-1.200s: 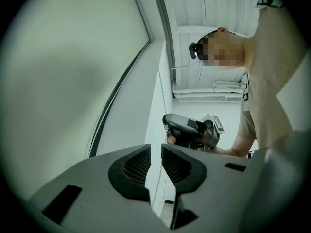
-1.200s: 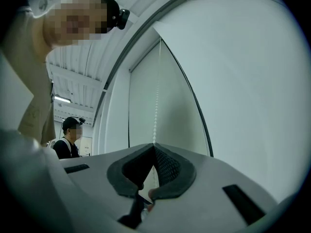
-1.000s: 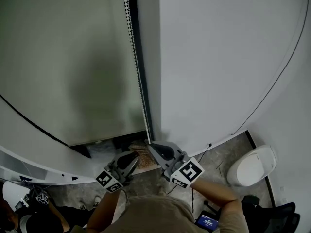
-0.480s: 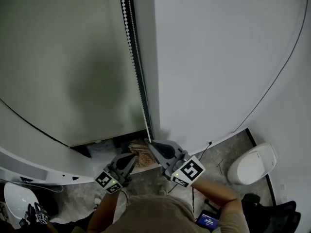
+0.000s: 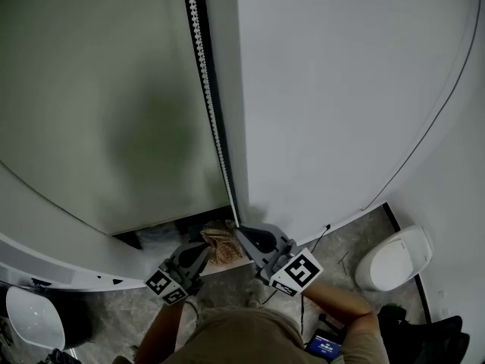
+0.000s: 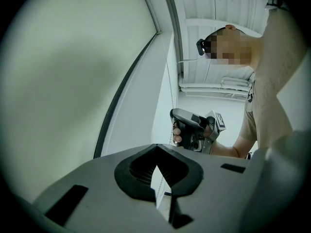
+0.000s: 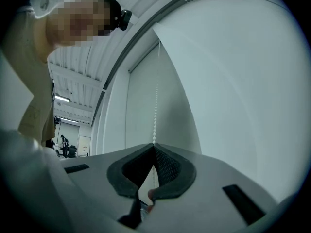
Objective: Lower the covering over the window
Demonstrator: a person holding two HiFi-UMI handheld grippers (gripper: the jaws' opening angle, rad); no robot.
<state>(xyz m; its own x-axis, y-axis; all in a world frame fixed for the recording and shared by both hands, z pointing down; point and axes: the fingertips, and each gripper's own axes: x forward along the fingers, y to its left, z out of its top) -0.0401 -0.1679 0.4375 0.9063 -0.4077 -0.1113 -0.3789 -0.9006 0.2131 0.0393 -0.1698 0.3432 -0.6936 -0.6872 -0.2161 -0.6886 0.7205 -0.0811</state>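
Both tools are at the bottom of the bead chain (image 5: 214, 120), low by the window's right edge.

Right tool (image 5: 238, 228): jaws closed on the chain. Its own view shows the beads running straight down into the pinched tips. It points slightly upward, marker cube toward the person.

Left tool (image 5: 206, 249): just beside the right one, on its left and a bit lower. Jaws fully together, no gap at the tips. A faint strand of beads shows through the slit behind its pads, but I can't tell whether it's actually pinching the chain.

Blind (image 5: 98, 112): grey-green fabric covering most of the window. Its bottom edge sits just above the tools, with a dark strip of open window under it.

The chain hangs along the dark window frame (image 5: 220, 67), between the blind and the white wall (image 5: 341, 89).

There's something brown and textured (image 5: 220, 240) between the two tool tips at sill level; can't make out what it is.

A white rounded object (image 5: 394, 260) sits on the grey floor (image 5: 345, 241) to the right, well apart from the tools. A thin dark cable (image 5: 424, 139) runs down the wall toward it.
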